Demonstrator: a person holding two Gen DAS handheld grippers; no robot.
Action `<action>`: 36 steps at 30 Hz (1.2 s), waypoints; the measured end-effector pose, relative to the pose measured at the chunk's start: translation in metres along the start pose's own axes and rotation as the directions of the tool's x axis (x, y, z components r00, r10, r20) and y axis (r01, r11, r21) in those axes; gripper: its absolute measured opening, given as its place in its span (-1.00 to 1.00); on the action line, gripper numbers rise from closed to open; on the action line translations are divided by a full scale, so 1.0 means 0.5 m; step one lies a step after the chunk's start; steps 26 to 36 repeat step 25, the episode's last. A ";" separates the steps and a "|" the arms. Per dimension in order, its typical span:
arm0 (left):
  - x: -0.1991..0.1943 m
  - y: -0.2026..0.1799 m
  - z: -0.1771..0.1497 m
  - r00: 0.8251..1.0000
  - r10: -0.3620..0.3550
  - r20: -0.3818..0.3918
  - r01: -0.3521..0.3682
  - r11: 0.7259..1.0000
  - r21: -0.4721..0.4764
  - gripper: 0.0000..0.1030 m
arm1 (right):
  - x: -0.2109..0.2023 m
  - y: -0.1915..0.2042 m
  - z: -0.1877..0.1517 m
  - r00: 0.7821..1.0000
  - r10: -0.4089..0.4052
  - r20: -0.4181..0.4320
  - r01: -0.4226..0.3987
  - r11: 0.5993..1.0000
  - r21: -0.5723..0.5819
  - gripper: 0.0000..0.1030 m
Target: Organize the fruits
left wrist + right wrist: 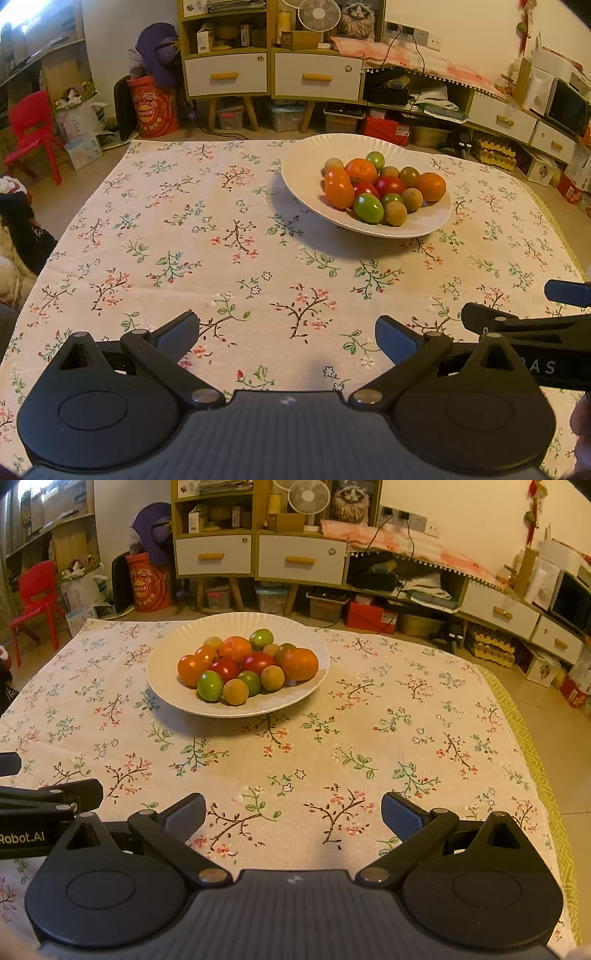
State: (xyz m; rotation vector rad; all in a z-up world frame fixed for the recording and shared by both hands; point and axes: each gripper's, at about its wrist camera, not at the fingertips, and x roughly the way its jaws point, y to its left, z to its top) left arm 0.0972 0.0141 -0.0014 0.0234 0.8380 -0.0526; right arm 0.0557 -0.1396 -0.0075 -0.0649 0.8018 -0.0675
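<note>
— Where's the fruit?
— Piled in the white plate [306, 173], well ahead of my left gripper [287, 338], slightly right; ahead-left of my right gripper [293, 814].
— Holding anything?
— Nothing; both jaws spread wide over the tablecloth [406, 720]. The small tan fruits [235, 692] could be longans.

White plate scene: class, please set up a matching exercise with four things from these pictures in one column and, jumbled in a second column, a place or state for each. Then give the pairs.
Column one
1. fruits
2. white plate
3. left gripper
4. red chair

Column two
A. open, holding nothing
B. on the floor beside the table
C. piled together in the plate
D. resting on the floral tablecloth

Pairs: 1-C, 2-D, 3-A, 4-B
</note>
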 end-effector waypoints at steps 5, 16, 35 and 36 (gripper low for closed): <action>0.000 0.000 0.000 1.000 0.001 0.000 -0.001 1.000 -0.001 0.98 | 0.000 0.000 -0.002 1.000 -0.002 -0.003 0.002 1.000 -0.001 0.97; 0.000 0.000 0.001 1.000 0.001 0.000 -0.001 1.000 0.000 0.98 | 0.000 -0.001 -0.001 1.000 -0.002 -0.003 0.002 1.000 -0.002 0.97; 0.005 -0.002 -0.006 1.000 0.006 -0.002 -0.006 1.000 0.005 0.98 | 0.002 -0.001 -0.005 1.000 -0.007 -0.005 0.006 1.000 -0.005 0.97; 0.005 -0.002 -0.006 1.000 0.006 -0.002 -0.006 1.000 0.005 0.98 | 0.002 -0.001 -0.005 1.000 -0.007 -0.005 0.006 1.000 -0.005 0.97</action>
